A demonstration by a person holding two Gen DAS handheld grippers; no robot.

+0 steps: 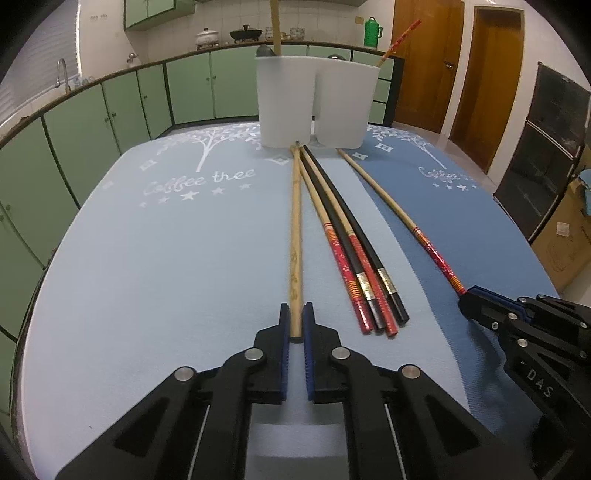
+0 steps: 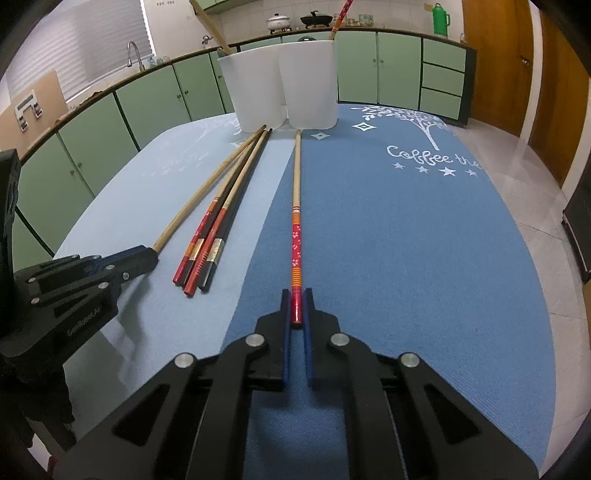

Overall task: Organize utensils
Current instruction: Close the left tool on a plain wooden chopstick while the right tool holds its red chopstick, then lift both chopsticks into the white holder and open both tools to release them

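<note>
My left gripper (image 1: 296, 314) is shut on the near end of a plain bamboo chopstick (image 1: 295, 229) that lies on the table and points at the white cups. My right gripper (image 2: 296, 297) is shut on the near end of a red-handled chopstick (image 2: 296, 221) that also lies on the table. Between them lies a bundle of red-handled and black chopsticks (image 1: 354, 251), also in the right wrist view (image 2: 210, 243). Two joined white cups (image 1: 314, 99) stand at the far edge. The left cup holds a bamboo chopstick (image 1: 275, 29), the right cup a red-handled one (image 1: 399, 40).
The table carries a light blue mat (image 1: 166, 258) on the left and a darker blue mat (image 2: 406, 240) on the right. Green cabinets (image 1: 110, 118) and a counter with pots run behind. Wooden doors (image 1: 487, 81) stand at the right.
</note>
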